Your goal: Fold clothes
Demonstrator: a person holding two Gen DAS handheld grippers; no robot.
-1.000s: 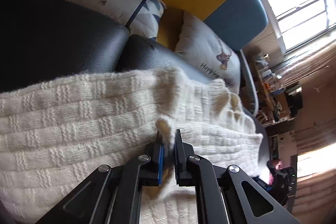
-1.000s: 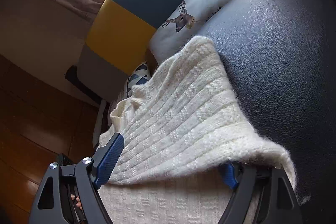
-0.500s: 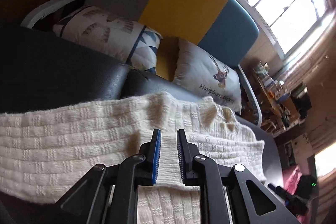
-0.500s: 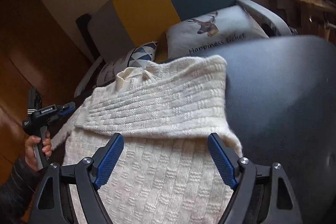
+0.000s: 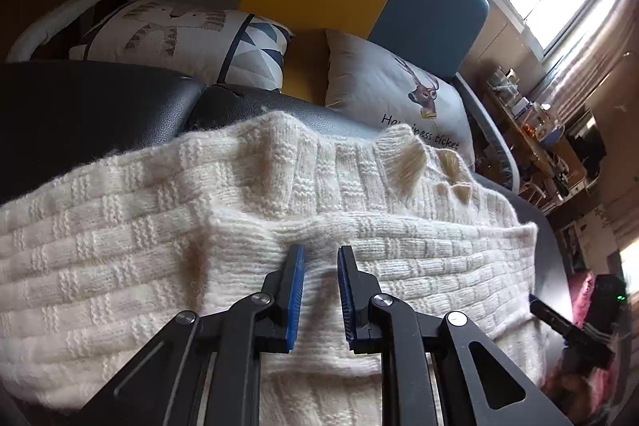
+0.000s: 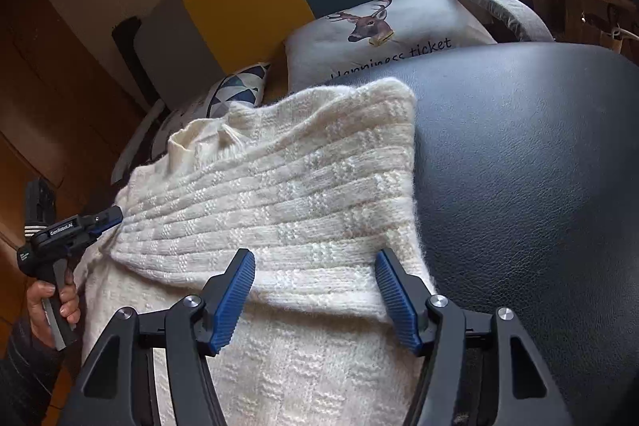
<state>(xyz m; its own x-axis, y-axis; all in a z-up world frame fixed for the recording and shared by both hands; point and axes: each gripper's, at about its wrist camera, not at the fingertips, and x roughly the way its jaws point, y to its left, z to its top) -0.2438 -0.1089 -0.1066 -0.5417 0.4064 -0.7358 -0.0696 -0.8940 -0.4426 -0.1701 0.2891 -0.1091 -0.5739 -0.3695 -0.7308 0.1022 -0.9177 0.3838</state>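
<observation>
Left wrist view
Sweater: the cream knit sweater [image 5: 167, 226] lies spread across the black leather seat [image 5: 80, 114], one part doubled over the rest, so a thick rolled fold edge [image 5: 359, 226] runs just ahead of your fingers.
Left hand-held gripper: your left hand-held gripper [image 5: 320, 258] has its blue pads [image 5: 296, 290] a little apart with nothing between them; it sits low over the lower layer, right at the fold, likely so the doubled part stays as it fell.
Far edge: small peaks of knit [image 5: 403, 158] stand up along the back, by the deer cushion [image 5: 399, 90]; they look like spots that would need smoothing for a flat fold.

Right wrist view
Sweater: here the folded-over panel [image 6: 287, 186] ends in a straight side edge along the bare seat [image 6: 519, 166], which suggests the layers are fairly well lined up on that side.
Right hand-held gripper: your right hand-held gripper [image 6: 315, 258] is spread wide and empty, its pads straddling the near fold edge, with no knit caught between them.
Left hand: your hand [image 6: 52, 306] holds the other tool at the sweater's far left side.
Stage: one fold lies in place; whether more folds follow, I can't tell.
</observation>
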